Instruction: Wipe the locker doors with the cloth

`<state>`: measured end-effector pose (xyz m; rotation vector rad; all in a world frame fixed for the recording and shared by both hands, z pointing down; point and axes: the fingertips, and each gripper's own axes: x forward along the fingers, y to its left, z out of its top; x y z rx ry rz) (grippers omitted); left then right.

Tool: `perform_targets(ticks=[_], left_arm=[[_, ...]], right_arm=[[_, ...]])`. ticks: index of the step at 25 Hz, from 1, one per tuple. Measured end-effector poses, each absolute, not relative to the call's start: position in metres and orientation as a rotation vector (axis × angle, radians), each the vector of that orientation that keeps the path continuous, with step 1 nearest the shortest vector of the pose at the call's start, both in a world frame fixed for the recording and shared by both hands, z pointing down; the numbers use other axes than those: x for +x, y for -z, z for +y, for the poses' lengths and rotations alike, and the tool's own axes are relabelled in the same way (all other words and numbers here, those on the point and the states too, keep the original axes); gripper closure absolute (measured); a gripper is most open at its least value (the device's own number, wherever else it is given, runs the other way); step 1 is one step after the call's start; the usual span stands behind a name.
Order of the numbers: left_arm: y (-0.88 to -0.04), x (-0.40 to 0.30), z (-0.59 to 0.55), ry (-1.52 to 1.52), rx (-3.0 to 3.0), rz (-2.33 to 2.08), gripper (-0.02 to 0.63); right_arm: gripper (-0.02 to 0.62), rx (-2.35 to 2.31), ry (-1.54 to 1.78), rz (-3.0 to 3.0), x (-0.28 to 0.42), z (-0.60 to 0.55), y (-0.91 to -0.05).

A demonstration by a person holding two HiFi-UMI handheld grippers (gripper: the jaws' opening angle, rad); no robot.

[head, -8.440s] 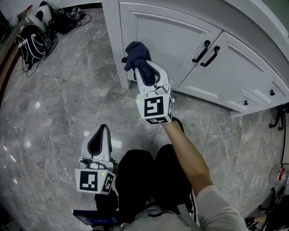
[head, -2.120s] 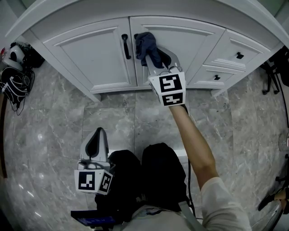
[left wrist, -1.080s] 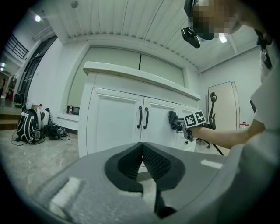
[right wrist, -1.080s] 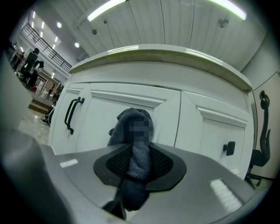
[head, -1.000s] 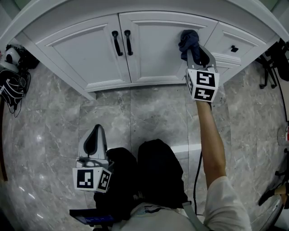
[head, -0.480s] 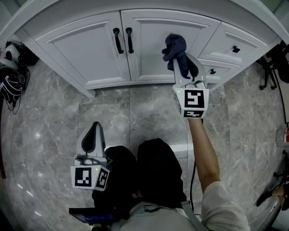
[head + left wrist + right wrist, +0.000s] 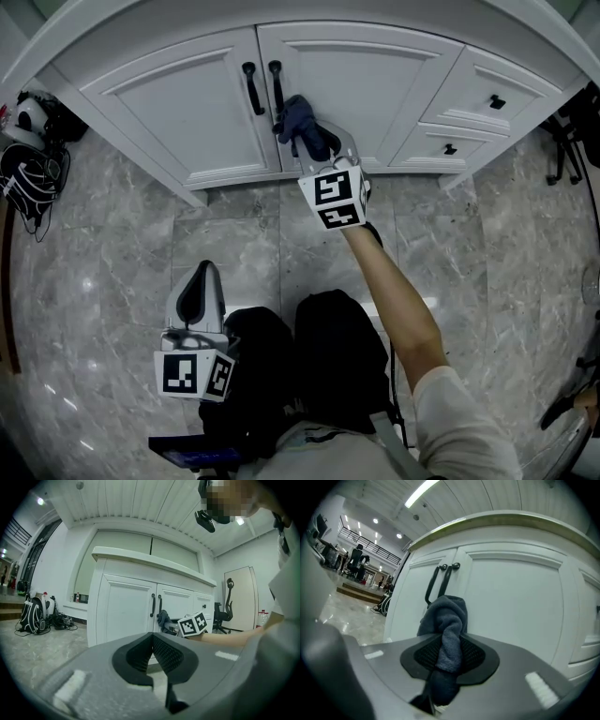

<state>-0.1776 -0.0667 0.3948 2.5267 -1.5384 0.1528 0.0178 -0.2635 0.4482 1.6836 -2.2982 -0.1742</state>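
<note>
My right gripper [image 7: 316, 142] is shut on a dark blue cloth [image 7: 297, 118]. The bunched cloth sits against the right white locker door [image 7: 380, 80], by its left edge and just under the black handles [image 7: 277, 82]. In the right gripper view the cloth [image 7: 446, 629] stands up between the pads of my right gripper [image 7: 449, 657], in front of the door [image 7: 511, 606]. The left door [image 7: 169, 98] is untouched. My left gripper [image 7: 198, 296] hangs low beside the person's legs, well back from the lockers; in its own view my left gripper [image 7: 153, 654] is shut with nothing between the jaws.
To the right of the doors are drawers with small black knobs [image 7: 497, 101]. A backpack and cables [image 7: 26, 155] lie on the marble floor [image 7: 94, 281] at the far left. An office chair [image 7: 574, 141] stands at the right edge.
My right gripper has carried the cloth leftwards and downwards across the right door, from near its right edge to beside the handles. The left gripper has kept still.
</note>
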Motion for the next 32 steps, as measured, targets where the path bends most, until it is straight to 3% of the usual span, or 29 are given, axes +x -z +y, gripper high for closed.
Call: perform_targets(ticks=[5,20,32], left_arm=[[-0.395,-0.182,-0.069,-0.160,2.521,-1.548,0.604],[-0.397,-0.176,-0.069,-0.167,2.530,-1.536,0.604],[-0.397,-0.172,-0.065,-0.165,2.533,-1.533,0.604]], right_arm=[[0.495,1.697,0.168,-2.268,0.040,-0.272,-0.453],[0.495,1.987,0.143,-1.980,0.197,-0.245,-0.446],[0.499,2.083,0.135,-1.904,0.234,-0.220,-0.439]])
